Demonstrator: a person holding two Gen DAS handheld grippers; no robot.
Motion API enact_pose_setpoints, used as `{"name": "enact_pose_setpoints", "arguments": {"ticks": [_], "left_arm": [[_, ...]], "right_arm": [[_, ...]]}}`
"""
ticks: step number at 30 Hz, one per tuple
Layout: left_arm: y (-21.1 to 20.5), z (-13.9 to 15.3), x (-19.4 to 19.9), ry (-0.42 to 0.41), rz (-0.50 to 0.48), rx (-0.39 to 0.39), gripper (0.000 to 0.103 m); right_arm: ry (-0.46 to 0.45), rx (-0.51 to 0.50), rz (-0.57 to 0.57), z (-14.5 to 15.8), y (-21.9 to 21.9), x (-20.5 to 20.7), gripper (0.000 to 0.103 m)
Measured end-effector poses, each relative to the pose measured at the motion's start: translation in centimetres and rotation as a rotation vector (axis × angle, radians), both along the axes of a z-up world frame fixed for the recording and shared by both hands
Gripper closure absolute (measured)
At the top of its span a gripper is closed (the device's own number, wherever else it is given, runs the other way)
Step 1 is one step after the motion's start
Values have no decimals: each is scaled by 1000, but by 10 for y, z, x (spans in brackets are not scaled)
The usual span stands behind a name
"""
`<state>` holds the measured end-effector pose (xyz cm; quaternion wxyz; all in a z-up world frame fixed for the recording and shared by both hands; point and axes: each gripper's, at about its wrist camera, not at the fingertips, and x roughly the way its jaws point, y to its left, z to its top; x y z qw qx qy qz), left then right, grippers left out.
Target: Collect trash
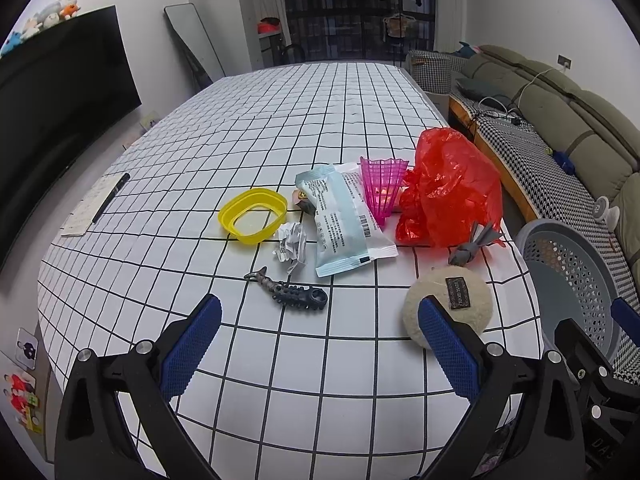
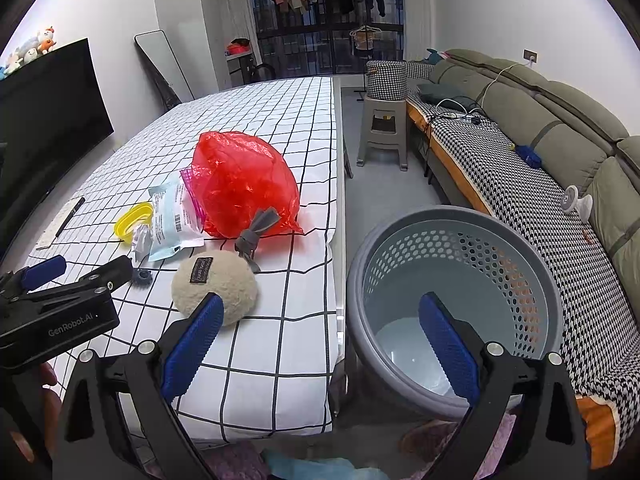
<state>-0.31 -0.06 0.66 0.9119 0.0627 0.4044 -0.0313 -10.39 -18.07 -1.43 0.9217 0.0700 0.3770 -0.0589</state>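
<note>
A table (image 1: 320, 360) covered with a white cloth in a black grid carries a loose cluster of litter. Seen from the left wrist, the left gripper (image 1: 320, 340) hangs above the near edge with its blue-padded jaws spread wide and nothing between them. Just beyond it lies a dark fish-skeleton toy (image 1: 290, 291), and past that a crumpled paper ball (image 1: 291, 243) sits touching the edge of a pale blue and white plastic wrapper (image 1: 347, 224). A yellow oval ring (image 1: 253, 216) rests to the left of the paper. Behind the wrapper stands a pink ribbed cup (image 1: 382, 184) (its narrow end points toward the camera), and a crumpled red plastic bag (image 1: 448, 188) bulges beside it. Near the right jaw pad sits a cream fuzzy ball (image 1: 456, 300) with a dark label and a grey knotted tail. A pen (image 1: 111, 197) lies on a sheet of paper well apart, at the far left edge.

From the right wrist, the right gripper (image 2: 320, 344) is also opened wide and empty, poised over the gap between the table edge and a grey perforated basket (image 2: 520, 272) standing on the floor just beside the table. The basket's interior looks bare. A sofa (image 2: 560, 144) with a houndstooth cover runs along the right wall.
</note>
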Motion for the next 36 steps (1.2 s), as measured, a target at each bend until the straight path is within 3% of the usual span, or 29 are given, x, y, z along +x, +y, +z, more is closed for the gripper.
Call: {"name": "enact_pose_setpoints", "arguments": {"ticks": [36], "left_arm": [[6, -2, 0, -12, 17, -17, 6]], "right_arm": [[0, 3, 4, -2, 1, -1, 9]]}}
